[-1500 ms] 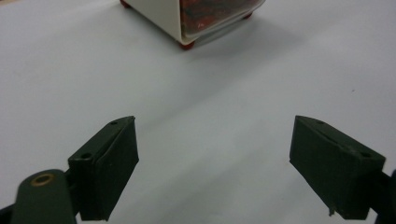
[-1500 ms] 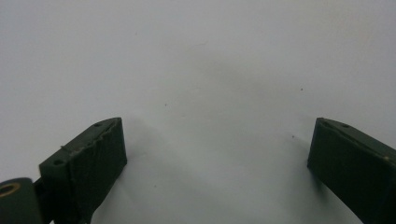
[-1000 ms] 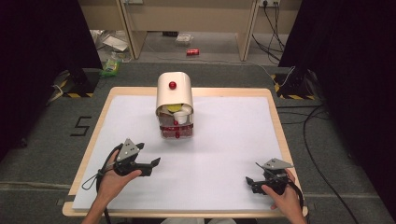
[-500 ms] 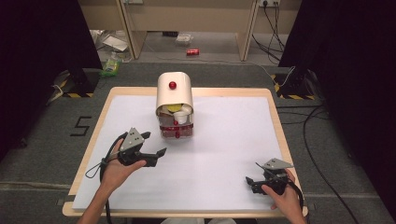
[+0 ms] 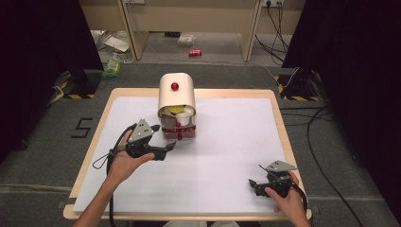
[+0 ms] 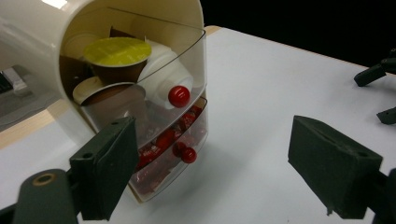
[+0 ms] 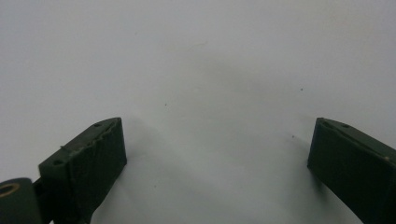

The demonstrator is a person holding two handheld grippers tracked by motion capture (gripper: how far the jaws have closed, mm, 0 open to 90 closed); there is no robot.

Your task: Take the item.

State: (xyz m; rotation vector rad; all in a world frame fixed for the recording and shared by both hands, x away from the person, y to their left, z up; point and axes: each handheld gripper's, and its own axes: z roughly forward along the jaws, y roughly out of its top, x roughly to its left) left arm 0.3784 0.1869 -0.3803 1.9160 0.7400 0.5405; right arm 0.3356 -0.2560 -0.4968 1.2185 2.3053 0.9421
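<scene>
A cream dispenser box (image 5: 176,98) with a rounded top and a red knob stands at the middle of the white table (image 5: 236,137). Its clear upper drawer (image 6: 154,88) holds coffee capsules, one with a yellow-green lid (image 6: 117,51), and has a red knob (image 6: 179,96). The lower drawer (image 6: 163,163) holds red packets and has a smaller red knob (image 6: 188,155). My left gripper (image 5: 166,150) hovers open just left of the box front, with nothing between its pads (image 6: 112,163). At the front right my right gripper (image 5: 254,185) rests open over bare table, pads (image 7: 93,158) wide apart.
The table's wooden rim (image 5: 101,118) borders the white sheet. On the floor beyond the table lie a red can (image 5: 195,52) and some litter (image 5: 112,66). Cables (image 5: 326,142) trail on the floor at the right. The right gripper (image 6: 376,74) shows far off in the left gripper view.
The left hand has lifted and moved forward and right, bringing its gripper close to the box's drawers. The right hand has stayed put.
</scene>
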